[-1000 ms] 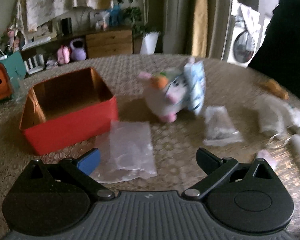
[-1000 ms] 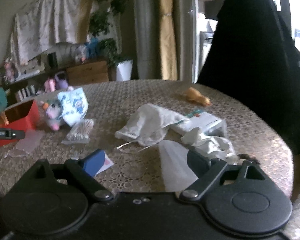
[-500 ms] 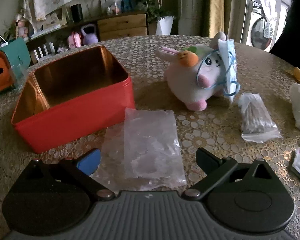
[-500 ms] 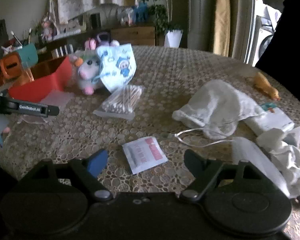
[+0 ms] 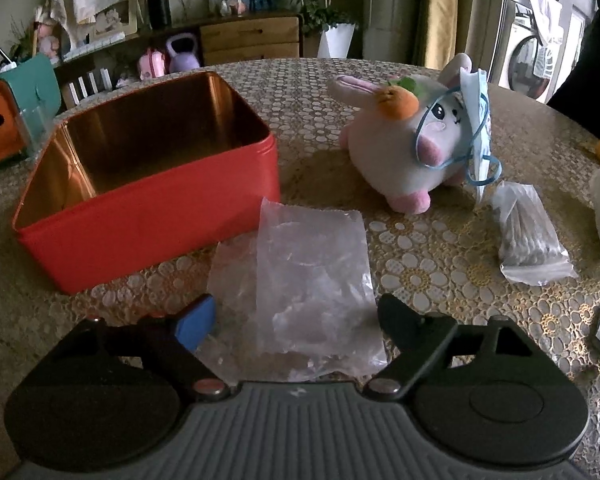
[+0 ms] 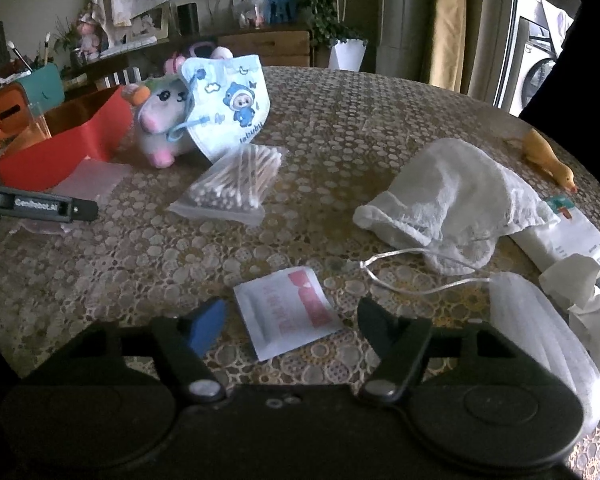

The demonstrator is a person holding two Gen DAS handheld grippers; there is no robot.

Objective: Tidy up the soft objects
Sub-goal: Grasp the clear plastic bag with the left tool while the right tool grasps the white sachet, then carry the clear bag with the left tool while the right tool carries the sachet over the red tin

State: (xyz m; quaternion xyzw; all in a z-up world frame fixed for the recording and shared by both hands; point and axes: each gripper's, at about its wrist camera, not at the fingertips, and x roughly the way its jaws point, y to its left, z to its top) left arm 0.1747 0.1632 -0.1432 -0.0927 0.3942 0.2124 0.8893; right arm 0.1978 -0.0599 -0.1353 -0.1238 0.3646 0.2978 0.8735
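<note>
**Both grippers close in on flat packets, nothing yet in the tin**

Over the last second both cameras have swung down and drawn nearer to the table [image 5: 440, 256]; the earlier blur has gone and each tool now lines up on its own target. That reads as the approach to a first pair of pickups, since the red tin [image 5: 148, 216] stands empty, its coppery inside bare.

Going left to right in the left wrist view: the tin is a rigid, glossy, square-cornered box on the lace-patterned cloth. Just beside its near right corner lies a clear plastic bag [image 5: 304, 276], thin, crinkled and limp, reaching between the fingers of the left gripper [image 5: 296, 320], whose jaws are spread wide and not pinching it. Beyond sits the plush bunny [image 5: 404, 148], round and fuzzy, with a felt carrot on its head and a child's face mask [image 5: 478, 120] looped over it. A zip bag of cotton swabs [image 5: 528, 236] lies just beside the toy.

In the right wrist view the right gripper [image 6: 290, 320] is likewise spread, with a small flat white sachet [image 6: 288, 308] between its tips, seemingly untouched, though contact is hard to judge here. Further right lie a crumpled white lace cloth [image 6: 456, 196], a pleated white mask [image 6: 536, 332] with its thin ear loop, and a small yellow rubber duck [image 6: 548, 160] near the table's edge.
</note>
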